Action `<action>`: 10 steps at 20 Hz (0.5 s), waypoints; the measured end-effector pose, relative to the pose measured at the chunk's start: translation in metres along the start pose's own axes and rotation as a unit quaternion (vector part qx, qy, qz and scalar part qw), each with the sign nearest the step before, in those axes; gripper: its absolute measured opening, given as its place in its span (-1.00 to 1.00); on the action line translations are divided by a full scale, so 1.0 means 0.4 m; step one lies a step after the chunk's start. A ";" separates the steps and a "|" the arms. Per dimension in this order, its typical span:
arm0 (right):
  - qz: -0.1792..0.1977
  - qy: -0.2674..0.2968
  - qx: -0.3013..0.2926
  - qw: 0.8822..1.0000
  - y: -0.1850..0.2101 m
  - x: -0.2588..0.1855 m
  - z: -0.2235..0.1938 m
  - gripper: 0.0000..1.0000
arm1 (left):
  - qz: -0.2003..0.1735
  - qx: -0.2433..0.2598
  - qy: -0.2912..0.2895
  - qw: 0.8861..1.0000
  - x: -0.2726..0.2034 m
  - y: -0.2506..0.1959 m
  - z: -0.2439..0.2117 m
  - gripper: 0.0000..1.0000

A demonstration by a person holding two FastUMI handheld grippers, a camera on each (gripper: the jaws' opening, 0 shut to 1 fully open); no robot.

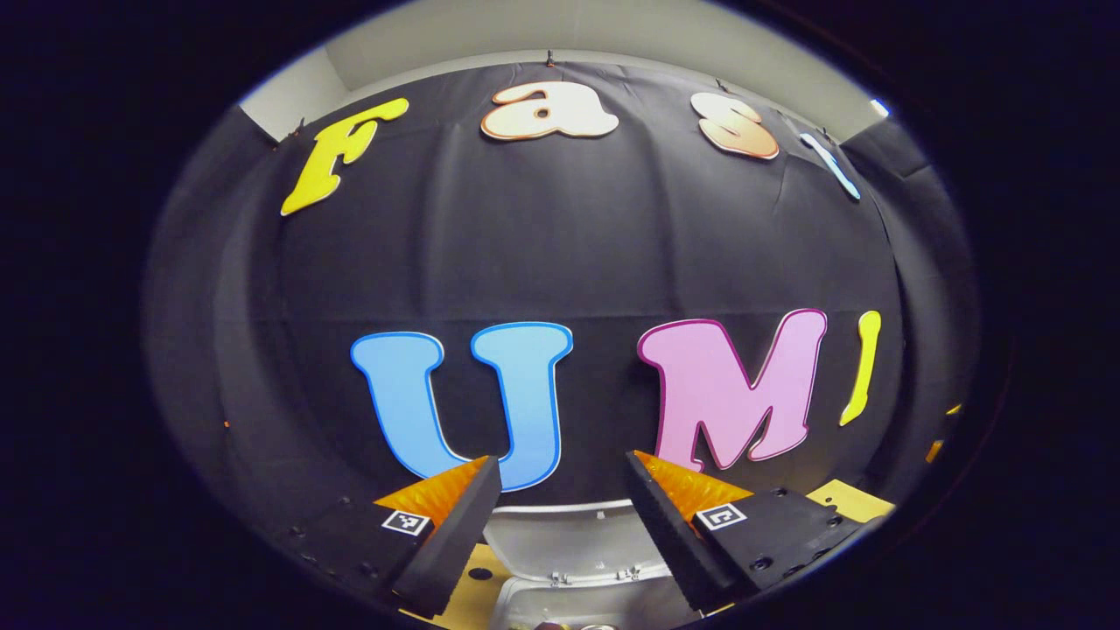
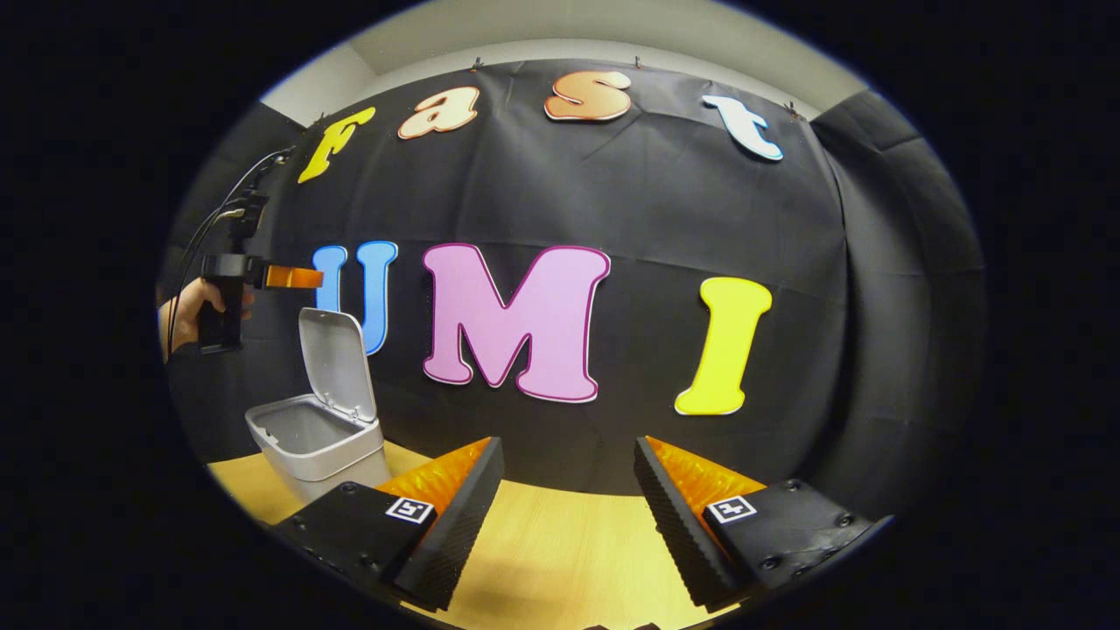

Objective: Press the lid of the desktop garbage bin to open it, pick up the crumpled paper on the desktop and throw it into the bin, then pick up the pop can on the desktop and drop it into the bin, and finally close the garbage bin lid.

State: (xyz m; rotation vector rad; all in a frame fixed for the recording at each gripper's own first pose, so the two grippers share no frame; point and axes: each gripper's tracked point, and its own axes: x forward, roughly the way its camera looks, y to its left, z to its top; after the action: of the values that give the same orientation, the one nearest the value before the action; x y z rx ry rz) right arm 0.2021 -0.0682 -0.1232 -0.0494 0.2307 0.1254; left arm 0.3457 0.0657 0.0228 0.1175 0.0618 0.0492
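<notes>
- Right now the left gripper (image 1: 563, 471) has its jaws wide apart, and nothing is between them.
- Just below and past those jaws sits the small grey plastic garbage bin (image 1: 577, 604), with its flat grey lid (image 1: 560, 535) standing up and open.
- Down at the bottom edge, inside the bin's mouth, something small peeks out, but I cannot tell what it is.
- Over on the other side, the right gripper (image 2: 569, 462) also has its jaws wide apart and empty, above the yellow wooden table (image 2: 560, 560).
- From the right gripper view, the bin (image 2: 319, 446) stands off to the left of those jaws, well apart from them, lid (image 2: 337, 363) up.
- Above the bin, a hand (image 2: 185, 317) holds the left gripper (image 2: 293, 277).
</notes>
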 end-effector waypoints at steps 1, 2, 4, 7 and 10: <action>0.001 0.000 -0.001 1.000 0.002 0.006 0.000 0.94 | -0.006 -0.002 0.000 1.000 0.025 -0.008 0.005 0.89; 0.000 0.001 -0.003 1.000 0.003 0.011 0.000 0.94 | -0.012 0.003 -0.010 1.000 0.056 -0.011 0.012 0.89; 0.001 0.001 0.004 1.000 0.008 0.017 0.007 0.94 | -0.029 0.026 -0.004 0.999 0.111 -0.025 -0.004 0.88; -0.004 -0.002 0.011 1.000 0.008 0.029 0.014 0.93 | -0.053 0.032 0.030 0.998 0.157 -0.053 -0.039 0.89; -0.003 0.003 0.010 1.000 0.014 0.027 0.004 0.94 | -0.060 0.034 0.076 0.995 0.183 -0.026 -0.114 0.89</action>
State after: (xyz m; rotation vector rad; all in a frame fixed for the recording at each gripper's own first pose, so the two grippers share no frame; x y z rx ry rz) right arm 0.2123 -0.0611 -0.1244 -0.0315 0.2384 0.1170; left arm 0.4163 0.0647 -0.0281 0.1776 0.2234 -0.0646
